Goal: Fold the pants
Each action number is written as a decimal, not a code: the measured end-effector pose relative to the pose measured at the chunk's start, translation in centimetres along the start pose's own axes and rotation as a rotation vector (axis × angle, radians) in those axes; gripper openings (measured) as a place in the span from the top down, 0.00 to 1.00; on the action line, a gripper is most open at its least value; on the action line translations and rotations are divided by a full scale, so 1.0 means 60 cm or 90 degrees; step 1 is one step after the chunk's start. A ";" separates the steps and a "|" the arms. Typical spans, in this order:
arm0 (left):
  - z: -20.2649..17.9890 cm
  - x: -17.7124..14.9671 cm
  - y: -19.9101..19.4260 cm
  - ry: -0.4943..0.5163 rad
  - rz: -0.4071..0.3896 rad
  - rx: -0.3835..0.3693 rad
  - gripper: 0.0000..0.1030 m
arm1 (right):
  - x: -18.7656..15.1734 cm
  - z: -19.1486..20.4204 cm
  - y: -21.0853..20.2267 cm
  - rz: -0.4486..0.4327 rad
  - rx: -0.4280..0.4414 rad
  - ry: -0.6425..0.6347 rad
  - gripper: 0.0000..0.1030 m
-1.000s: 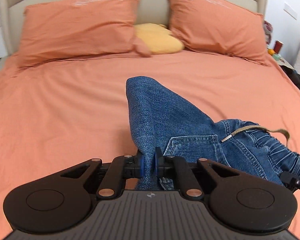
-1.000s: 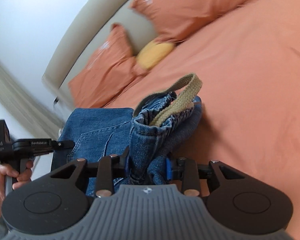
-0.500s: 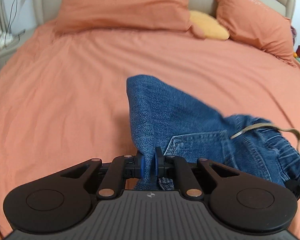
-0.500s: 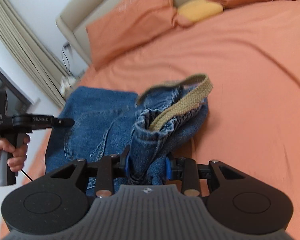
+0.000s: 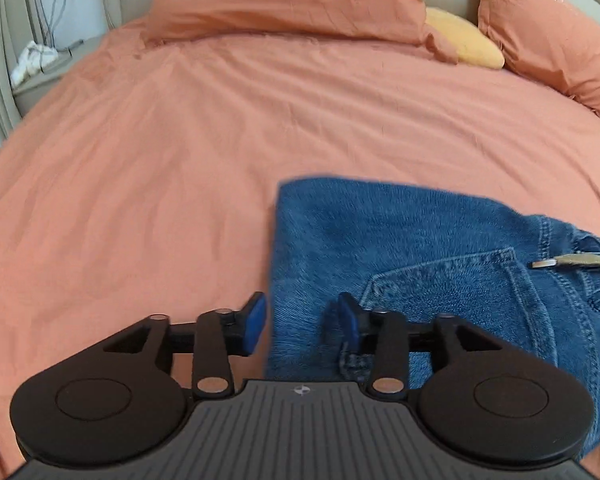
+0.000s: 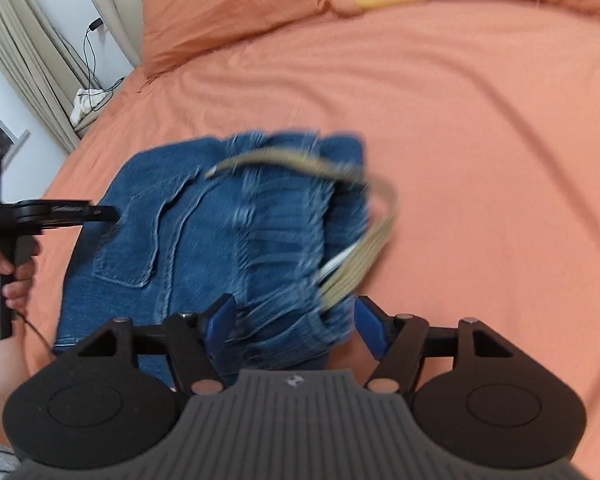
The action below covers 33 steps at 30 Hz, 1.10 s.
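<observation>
Both tongs stood spread, gripping nothing.
The left gripper (image 5: pixel 300 324) straddled the left edge of the jeans (image 5: pixel 440 264), which lay folded on the orange bed (image 5: pixel 160 160); the right gripper (image 6: pixel 292 326) gaped around the bunched waistband, its tan drawstring (image 6: pixel 356 256) blurred.

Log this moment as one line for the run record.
step: fold pants | left tongs: open, straddling jeans edge | right tongs: open around waistband | jeans: folded on bed | drawstring: blurred
</observation>
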<state>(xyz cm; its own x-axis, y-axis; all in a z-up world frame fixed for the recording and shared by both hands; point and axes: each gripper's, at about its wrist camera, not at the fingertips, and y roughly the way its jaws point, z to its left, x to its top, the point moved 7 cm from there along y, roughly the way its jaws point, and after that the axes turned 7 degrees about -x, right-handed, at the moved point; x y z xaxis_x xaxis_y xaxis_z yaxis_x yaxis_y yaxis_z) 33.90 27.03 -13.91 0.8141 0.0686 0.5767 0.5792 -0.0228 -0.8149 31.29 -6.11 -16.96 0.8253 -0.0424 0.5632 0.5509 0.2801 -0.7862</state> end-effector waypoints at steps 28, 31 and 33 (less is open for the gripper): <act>-0.433 0.060 0.076 0.556 0.166 -0.169 0.31 | 0.159 -0.086 0.106 0.039 0.134 -0.253 0.72; -0.446 0.056 0.109 0.615 0.223 -0.178 0.26 | 0.155 -0.075 0.115 0.036 0.168 -0.329 0.70; -0.452 0.052 0.135 0.650 0.256 -0.176 0.17 | 0.151 -0.067 0.121 0.027 0.184 -0.372 0.68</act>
<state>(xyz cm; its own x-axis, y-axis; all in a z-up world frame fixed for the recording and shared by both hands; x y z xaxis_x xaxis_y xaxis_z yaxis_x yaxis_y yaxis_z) 42.29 -0.02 -17.12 0.5236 -0.8373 0.1575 0.1541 -0.0888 -0.9841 43.30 -8.30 -18.59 0.5973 0.4800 0.6425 0.3965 0.5196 -0.7568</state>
